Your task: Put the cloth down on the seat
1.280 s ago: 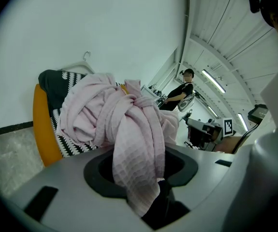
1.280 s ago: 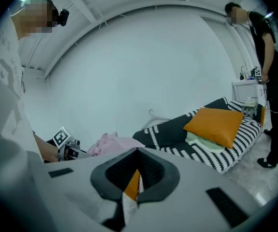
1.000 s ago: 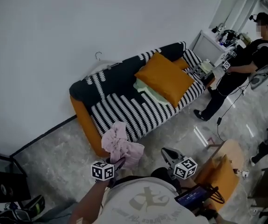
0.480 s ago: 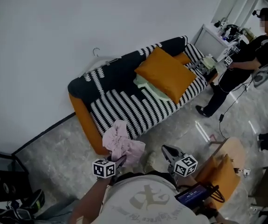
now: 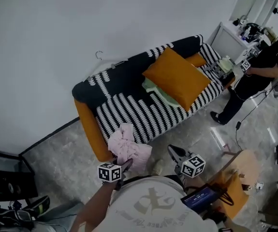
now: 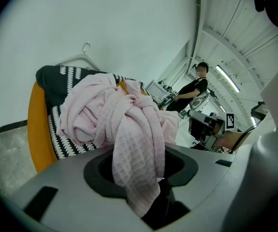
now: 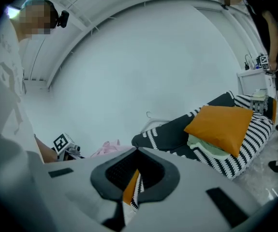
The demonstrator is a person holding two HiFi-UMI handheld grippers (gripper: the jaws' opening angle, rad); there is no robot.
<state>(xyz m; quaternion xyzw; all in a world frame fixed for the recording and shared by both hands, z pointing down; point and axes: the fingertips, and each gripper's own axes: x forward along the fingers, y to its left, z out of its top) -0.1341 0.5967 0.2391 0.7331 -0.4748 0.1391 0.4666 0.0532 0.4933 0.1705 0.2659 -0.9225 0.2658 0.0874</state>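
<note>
In front of the sofa [image 5: 146, 98], by its orange near end, the cloth [image 5: 128, 148] hangs bunched from the left gripper [image 5: 125, 166]. The cloth is pink with a waffle weave. In the left gripper view the jaws pinch one fold of it. Most of the cloth bulges in a knotted wad above and beyond them, and one tail droops down between them. It is up in the air over the marble floor [image 5: 61, 163], just short of the seat [image 5: 124, 115] and not on it.

The right gripper [image 5: 173, 152] is beside the left one, on its right, apart from the cloth. In the right gripper view its jaws are drawn together with only a thin slit between them. Nothing is held, and a bit of the sofa's orange and stripes shows through the slit. Both grippers point toward the sofa.

The sofa has black and white stripes and a black back, and it stands against a white wall [image 5: 56, 33]. An orange cushion [image 5: 177, 79] lies tilted on the far half of the seat, on top of a green fabric [image 5: 154, 88]. A white hanger [image 5: 101, 58] sits above the sofa back by the wall.

A second person [image 5: 267, 69] in black stands past the sofa's far end, near a white cabinet [image 5: 228, 35]. A wooden chair [image 5: 239, 170] is at the wearer's right. The wearer's light shirt [image 5: 153, 209] fills the bottom of the head view, with a small screen [image 5: 200, 199] at its right.
</note>
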